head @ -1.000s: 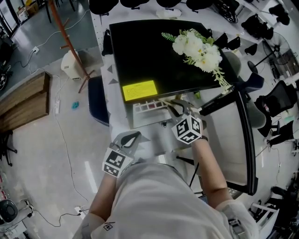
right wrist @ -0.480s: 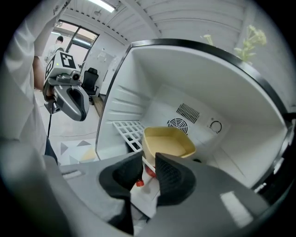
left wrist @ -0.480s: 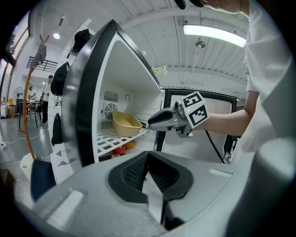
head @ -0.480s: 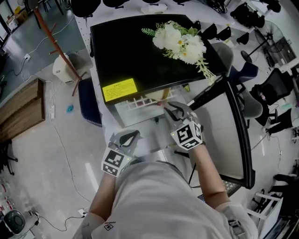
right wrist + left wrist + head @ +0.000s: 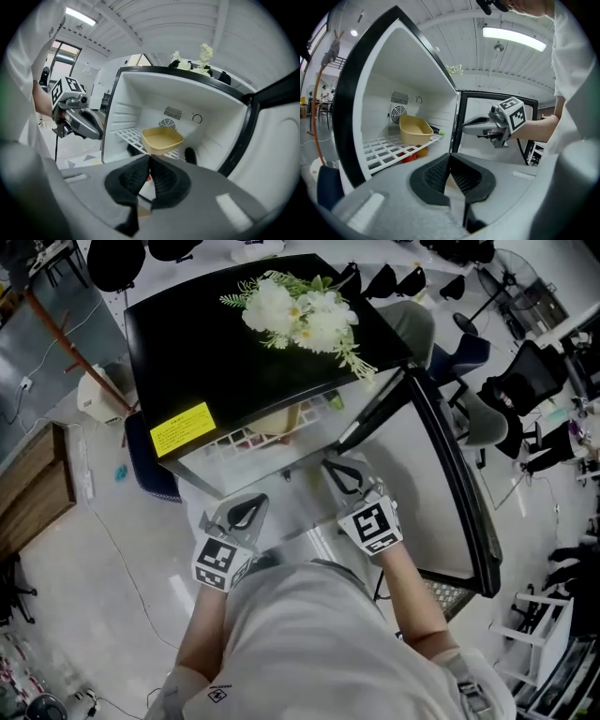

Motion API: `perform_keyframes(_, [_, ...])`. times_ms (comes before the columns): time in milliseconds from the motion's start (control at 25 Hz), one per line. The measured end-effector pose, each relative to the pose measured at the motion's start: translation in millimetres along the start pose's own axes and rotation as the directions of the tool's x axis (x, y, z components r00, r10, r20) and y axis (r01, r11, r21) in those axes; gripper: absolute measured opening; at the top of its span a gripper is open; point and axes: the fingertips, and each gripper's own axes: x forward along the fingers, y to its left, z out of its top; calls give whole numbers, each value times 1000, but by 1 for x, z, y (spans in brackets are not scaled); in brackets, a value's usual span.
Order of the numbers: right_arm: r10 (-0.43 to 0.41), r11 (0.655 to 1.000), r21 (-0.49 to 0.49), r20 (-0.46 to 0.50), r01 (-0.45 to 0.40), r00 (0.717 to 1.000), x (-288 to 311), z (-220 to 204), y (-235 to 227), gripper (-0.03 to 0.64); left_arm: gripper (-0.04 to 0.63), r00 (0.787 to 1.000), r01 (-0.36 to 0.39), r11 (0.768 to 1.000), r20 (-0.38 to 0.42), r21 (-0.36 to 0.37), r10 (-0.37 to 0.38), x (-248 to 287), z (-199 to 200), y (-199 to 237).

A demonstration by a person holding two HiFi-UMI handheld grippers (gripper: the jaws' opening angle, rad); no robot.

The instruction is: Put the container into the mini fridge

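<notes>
A tan open container [image 5: 414, 130] [image 5: 161, 139] stands on the white wire shelf [image 5: 386, 151] inside the mini fridge, near the back wall's fan grille. The fridge has a black top [image 5: 225, 362], and its door [image 5: 441, 456] is swung open to the right. Both grippers hang in front of the opening, apart from the container. My left gripper [image 5: 246, 513] [image 5: 450, 158] is shut with nothing in it. My right gripper [image 5: 342, 474] [image 5: 149, 161] is also shut and empty, a little nearer the shelf.
White flowers [image 5: 295, 310] lie on the fridge top. Red and orange items [image 5: 410, 157] sit under the shelf, and dark objects [image 5: 190, 154] rest on it to the right. A dark blue object [image 5: 150, 456] stands left of the fridge, a wooden bench [image 5: 37, 493] farther left, office chairs [image 5: 525, 381] at right.
The right gripper has drawn back a little from the shelf's front edge. The head view has swung, so the fridge sits further up and left. Both grippers stay shut.
</notes>
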Motion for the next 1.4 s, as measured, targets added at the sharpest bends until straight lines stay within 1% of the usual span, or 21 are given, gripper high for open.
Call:
perform_keyframes(200, [-37,992,123,40,32,999,-23,-4,1,3,9,999,34,999,20,-4,-34,11,9,-12])
perform_keyframes(440, [-42,978,209,58,29,997,-48,-19,13,3,9,996,81,997,40,-1,-81,28,16,-32])
perform_keyframes(560, [-47,965,260,75,26,996,-58,-24,17,3,9,995,88,996,43,1,-88,33,18,-39])
perform_keyframes(720, [-64,952,303,103,30,993,-70,-28,18,3,9,995,94,996,43,6,-94,37,19,-48])
perform_keyframes(880, [-80,948,316,119,39,990,-81,-33,17,3,9,995,92,996,44,14,-92,38,21,-54])
perform_keyframes(1280, [-63,951,308,127,21,990,-93,-43,24,3,9,996,77,997,49,20,-78,36,22,-71])
perform_keyframes(1400, [-57,957,289,129,17,990,-94,-45,26,3,9,996,71,997,49,18,-72,35,21,-76])
